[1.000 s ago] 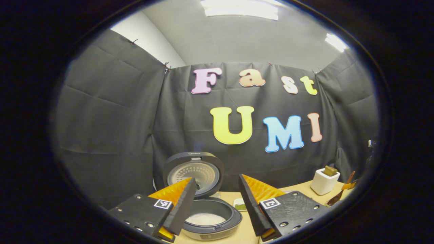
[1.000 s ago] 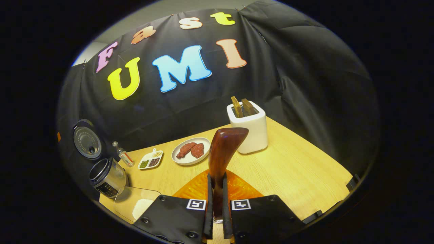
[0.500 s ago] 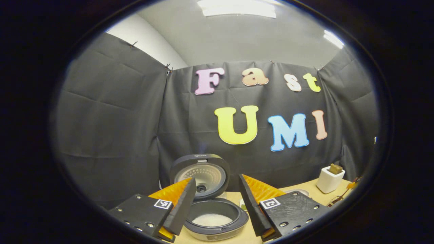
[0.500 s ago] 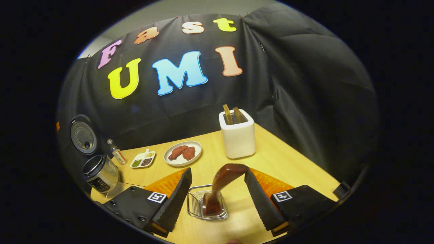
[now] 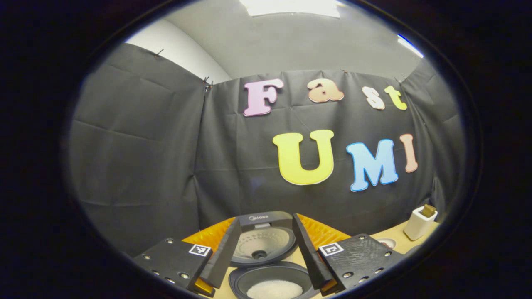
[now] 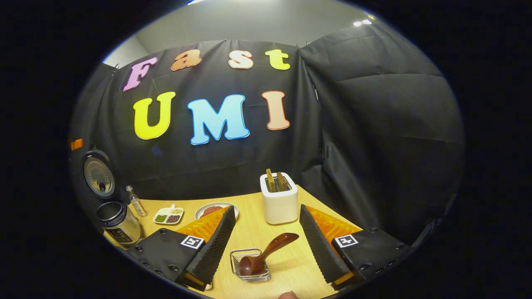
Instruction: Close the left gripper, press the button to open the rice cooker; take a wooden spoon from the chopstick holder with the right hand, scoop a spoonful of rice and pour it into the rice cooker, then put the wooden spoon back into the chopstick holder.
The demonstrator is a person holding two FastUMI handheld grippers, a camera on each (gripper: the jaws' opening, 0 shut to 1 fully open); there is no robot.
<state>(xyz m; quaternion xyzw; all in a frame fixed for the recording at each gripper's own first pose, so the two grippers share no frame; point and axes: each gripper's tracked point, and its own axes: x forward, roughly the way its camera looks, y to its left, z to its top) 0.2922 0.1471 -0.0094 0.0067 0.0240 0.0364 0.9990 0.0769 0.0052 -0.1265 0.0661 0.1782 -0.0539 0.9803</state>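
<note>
The wooden spoon [image 6: 266, 255] rests bowl-down in the small wire chopstick holder [image 6: 239, 254], its handle leaning to the right. My right gripper [image 6: 267, 209] hangs open above and behind it, touching nothing. The rice cooker [image 6: 116, 222] stands at the far left of the table with its lid [image 6: 99, 178] up. In the left gripper view the cooker's open pot [image 5: 274, 286] holds white rice, and its raised lid [image 5: 259, 243] shows between the fingers of my open left gripper [image 5: 266, 219].
A white toaster [image 6: 278, 201] with two bread slices stands behind the holder and appears again as the toaster [image 5: 419, 222] at far right. A plate of meat [image 6: 210, 209], a divided dish of beans [image 6: 168, 216] and a small bottle [image 6: 135, 201] line the table's back.
My right gripper opened, let go of the spoon into the wire holder, and drew back from it. The left gripper swung so the cooker now sits between its fingers.
</note>
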